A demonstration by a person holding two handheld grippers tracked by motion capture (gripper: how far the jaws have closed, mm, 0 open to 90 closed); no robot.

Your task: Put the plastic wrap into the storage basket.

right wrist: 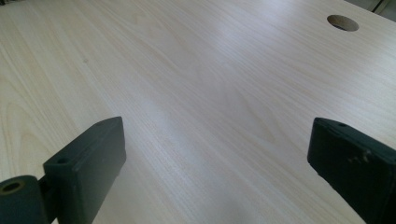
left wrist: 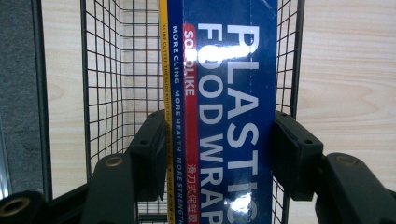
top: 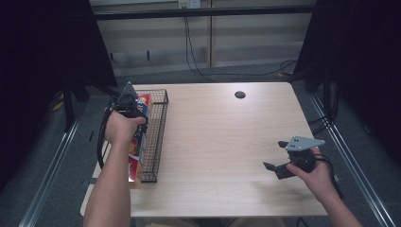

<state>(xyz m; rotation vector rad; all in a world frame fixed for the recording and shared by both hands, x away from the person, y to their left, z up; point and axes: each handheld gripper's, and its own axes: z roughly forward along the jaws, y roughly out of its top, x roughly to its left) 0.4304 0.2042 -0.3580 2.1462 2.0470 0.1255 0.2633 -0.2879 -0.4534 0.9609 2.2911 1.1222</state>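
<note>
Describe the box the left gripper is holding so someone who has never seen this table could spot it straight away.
Start at the wooden table and go to its left edge, where a long black wire basket lies. The plastic food wrap box sits lengthwise in that basket, clamped by the left gripper. It is long and narrow, dark blue with white lettering and red and yellow stripes.

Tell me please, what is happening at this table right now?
A person works at a wooden table with a gripper in each hand. The left gripper is shut on a long blue box of plastic food wrap and holds it over or inside a black wire basket at the table's left edge; whether the box rests on the basket floor I cannot tell. The right gripper is open with nothing between its jaws, held over bare tabletop on the right side.
</note>
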